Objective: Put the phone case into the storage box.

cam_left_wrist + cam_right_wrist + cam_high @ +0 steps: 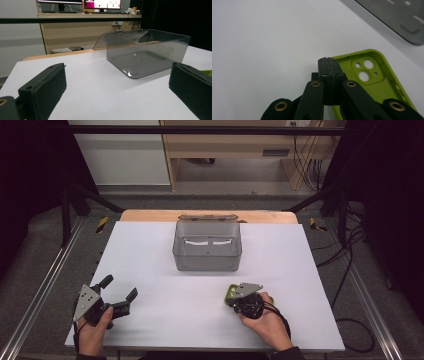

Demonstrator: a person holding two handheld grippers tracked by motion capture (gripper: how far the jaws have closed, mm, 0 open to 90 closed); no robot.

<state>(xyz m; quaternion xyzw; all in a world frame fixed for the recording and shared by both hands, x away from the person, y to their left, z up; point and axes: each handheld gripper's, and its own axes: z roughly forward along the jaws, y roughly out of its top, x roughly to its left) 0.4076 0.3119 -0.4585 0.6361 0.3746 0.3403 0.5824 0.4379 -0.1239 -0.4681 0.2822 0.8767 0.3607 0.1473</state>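
The right gripper [328, 60] has its jaws pressed flat together, clamped on the rim of a green phone case [372, 77] (camera holes facing up) that lies on the white table [165, 270] at about five o'clock from the smoky plastic box [207, 247]. The left gripper [120, 292], at seven o'clock, hangs wide apart, grasping nothing.

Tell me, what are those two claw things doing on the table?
A person holds a claw in each hand. The right gripper is pinched shut on the edge of a green phone case lying on the white table. The left gripper waits wide open, holding nothing. A clear grey box with its lid up stands in the middle, apart from both.
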